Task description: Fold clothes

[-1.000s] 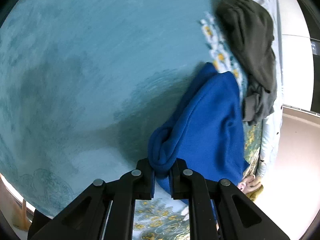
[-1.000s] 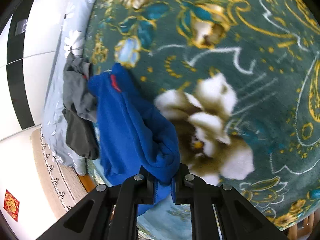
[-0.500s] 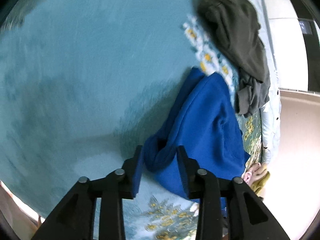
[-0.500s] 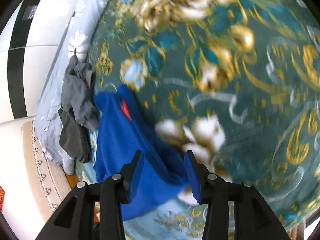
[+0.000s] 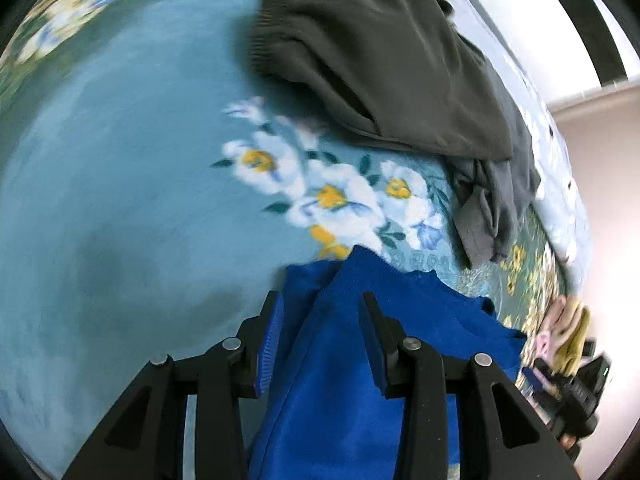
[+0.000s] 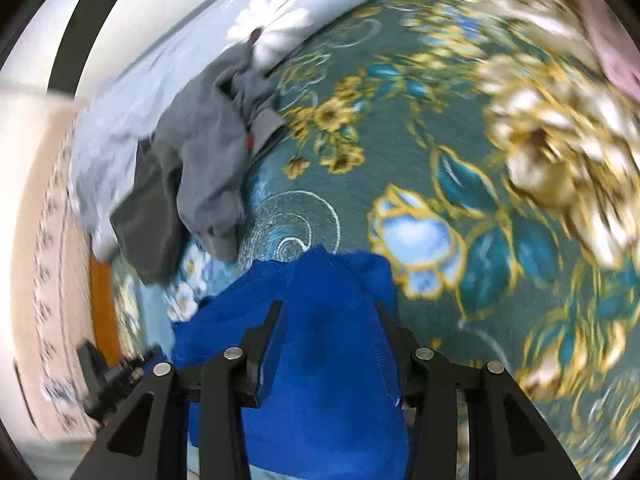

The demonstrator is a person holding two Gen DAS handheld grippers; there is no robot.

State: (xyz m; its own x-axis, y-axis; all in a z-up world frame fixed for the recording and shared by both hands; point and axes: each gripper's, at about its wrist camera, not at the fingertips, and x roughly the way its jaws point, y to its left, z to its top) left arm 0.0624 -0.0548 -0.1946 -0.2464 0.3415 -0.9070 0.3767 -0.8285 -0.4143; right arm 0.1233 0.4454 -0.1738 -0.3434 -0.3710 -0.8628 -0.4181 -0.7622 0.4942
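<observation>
Blue fleece garment [image 5: 384,360] lies bunched on the floral blanket [image 5: 120,200] just short of the grey clothes pile [image 5: 384,60], under the left gripper [image 5: 320,340] and right gripper [image 6: 328,344], both spread wide and empty, so a fold seems just laid and the next calls for regripping an edge.

This is a bedroom in a home. A bed is covered with a teal floral blanket [image 6: 460,184] and a pale flowered sheet [image 6: 168,80]. Clothes lie on it: a blue garment [image 5: 360,360] and a grey garment [image 5: 384,60]. Beside the bed are a plain wall [image 6: 120,4] and a light floor [image 5: 616,184].
</observation>
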